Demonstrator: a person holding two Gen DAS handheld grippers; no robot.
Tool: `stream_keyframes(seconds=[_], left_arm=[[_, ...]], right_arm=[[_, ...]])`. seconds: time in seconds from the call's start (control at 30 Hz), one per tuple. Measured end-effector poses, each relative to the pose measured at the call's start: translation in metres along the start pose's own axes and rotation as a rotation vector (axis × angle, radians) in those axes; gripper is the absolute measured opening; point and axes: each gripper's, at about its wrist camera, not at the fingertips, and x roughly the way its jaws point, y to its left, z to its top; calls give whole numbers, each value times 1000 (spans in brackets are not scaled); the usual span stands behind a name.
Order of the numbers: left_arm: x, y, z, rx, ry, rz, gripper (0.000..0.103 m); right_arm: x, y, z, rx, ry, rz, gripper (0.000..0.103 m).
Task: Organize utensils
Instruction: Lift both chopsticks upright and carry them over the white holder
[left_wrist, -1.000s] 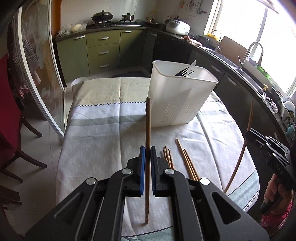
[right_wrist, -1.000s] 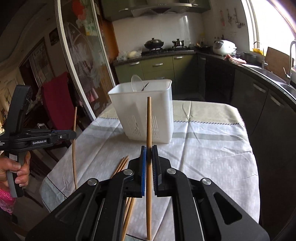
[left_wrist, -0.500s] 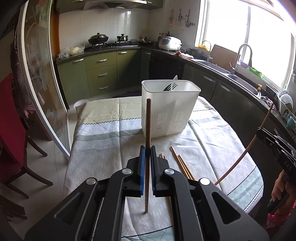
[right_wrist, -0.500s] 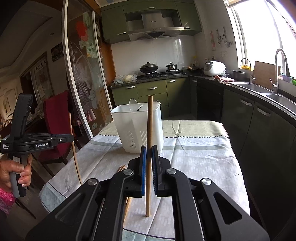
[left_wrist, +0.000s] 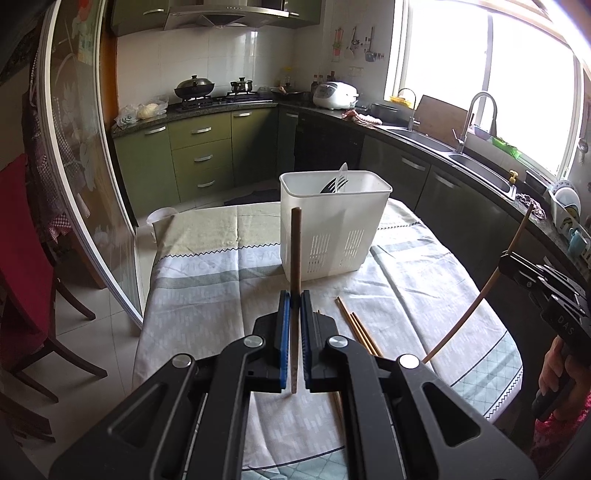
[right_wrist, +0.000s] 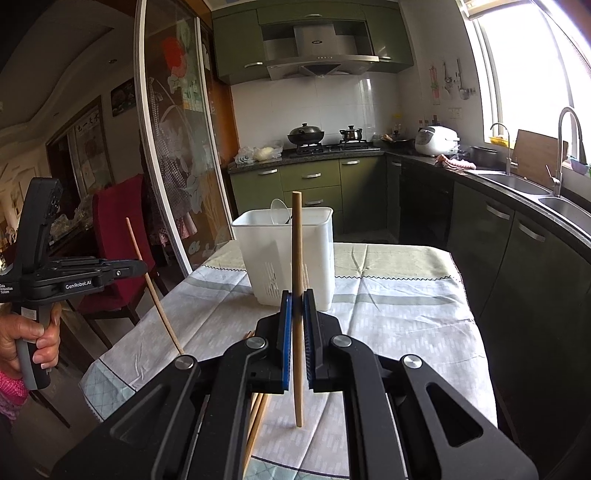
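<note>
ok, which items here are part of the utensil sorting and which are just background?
Job:
left gripper with its chopstick
right gripper with its chopstick
loose chopsticks
white utensil caddy

Background:
rice cooker
wok
red chair

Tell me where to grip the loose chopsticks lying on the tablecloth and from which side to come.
Grip one of the loose chopsticks near mid-length, coming straight down from above with the fingers across its width. They lie flat and bunched on the tablecloth, so a side approach would probably just push them.

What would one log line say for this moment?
left gripper: shut on chopstick | right gripper: shut on chopstick | white caddy: ahead on table
</note>
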Motion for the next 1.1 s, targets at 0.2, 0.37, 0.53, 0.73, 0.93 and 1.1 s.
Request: stream_keyframes(seconds=[0.2, 0.37, 0.53, 0.73, 0.93, 1.1], left_arm=[[-1, -1, 5, 1, -11, -11, 6], [-8, -3, 17, 9, -30, -23, 6], [-22, -9, 48, 29, -67, -34, 6], [-43, -19, 107, 65, -173, -32, 6], [-43, -21, 164, 41, -265, -58, 6], [-13, -20, 188, 18, -303, -58, 6]], right_arm=[[1, 5, 11, -17, -15, 10, 7], [-2, 6, 29, -21, -39, 28, 7], [-5, 9, 67, -23, -82, 57, 7], [-9, 15, 123, -37, -176, 59, 7], [2, 11, 173, -24, -270, 26, 7], [36, 1, 201, 3, -289, -2, 7]])
